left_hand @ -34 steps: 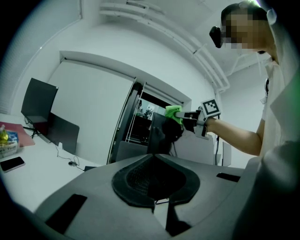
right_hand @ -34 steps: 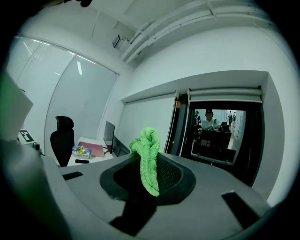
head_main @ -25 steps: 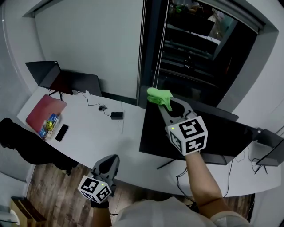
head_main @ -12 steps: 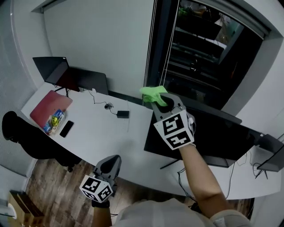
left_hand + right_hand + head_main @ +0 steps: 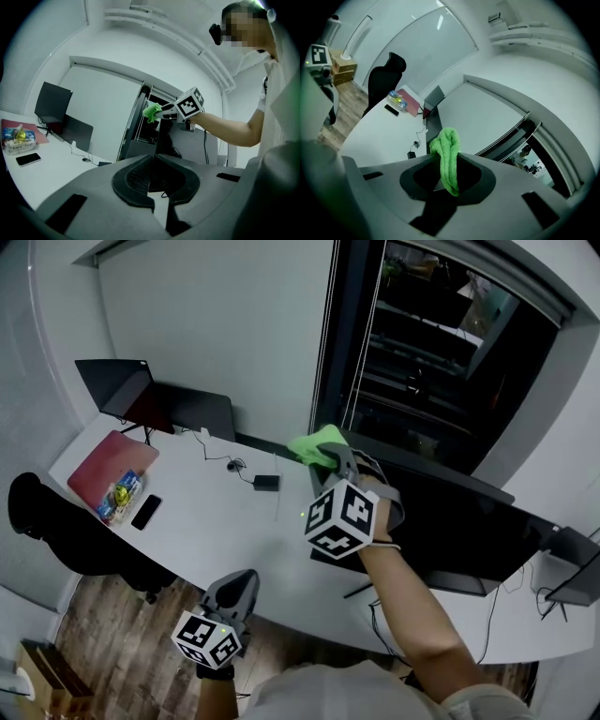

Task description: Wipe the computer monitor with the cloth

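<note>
- A long white table (image 5: 211,521) runs along the wall of an office, seen from above, with cables trailing across its middle.
- The computer monitor (image 5: 469,526), wide and dark, stands on the table at the right, its screen facing the person.
- A black office chair (image 5: 56,531) sits pushed against the table's left end.
- Two smaller dark screens (image 5: 155,404) stand at the far left corner of the table.
- The right gripper (image 5: 330,457), held on an outstretched bare arm, reaches to the monitor's upper left corner; its fingers (image 5: 417,176) are clamped on the cloth.
- The left gripper (image 5: 239,579) hangs low near the person's body, over the table's near edge and well apart from the monitor; its fingers (image 5: 131,176) are pressed together with nothing between them.
- The cloth (image 5: 314,444), bright green and bunched, sticks out past the right gripper's fingertips at the monitor's top left corner; whether it touches the screen cannot be told.
- A flat red case (image 5: 108,460) lies on the table's left end, with a colourful packet (image 5: 120,495) at its near edge.
- A black phone (image 5: 145,512) lies just beside the packet.
</note>
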{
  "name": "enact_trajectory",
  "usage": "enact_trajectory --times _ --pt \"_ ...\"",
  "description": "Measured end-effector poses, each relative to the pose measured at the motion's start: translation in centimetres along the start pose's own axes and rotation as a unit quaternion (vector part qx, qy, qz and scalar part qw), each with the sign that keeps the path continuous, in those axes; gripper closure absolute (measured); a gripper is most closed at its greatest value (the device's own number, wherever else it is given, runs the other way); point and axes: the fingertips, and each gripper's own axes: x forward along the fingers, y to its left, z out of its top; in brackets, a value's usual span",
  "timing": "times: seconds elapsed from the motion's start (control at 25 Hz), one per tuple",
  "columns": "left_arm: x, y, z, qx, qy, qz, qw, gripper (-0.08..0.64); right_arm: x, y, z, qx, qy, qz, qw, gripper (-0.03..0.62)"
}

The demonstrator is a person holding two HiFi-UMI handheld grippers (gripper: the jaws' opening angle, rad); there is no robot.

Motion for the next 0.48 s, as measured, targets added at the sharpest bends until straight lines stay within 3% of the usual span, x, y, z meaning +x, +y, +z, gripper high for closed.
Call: enact_trajectory --times 0.2,0.48 --pt "-0.3 0.6 0.0 -0.001 0.000 0.005 1.0000 0.538 0.6 2.5 -1.0 0.022 0.008 0.025 0.999 0.525" --pt "-0.3 1.1 -0.1 -0.002 0.004 0.004 1.0000 0.538 0.7 5.2 -2.3 0.045 0.006 0.025 0.999 0.525"
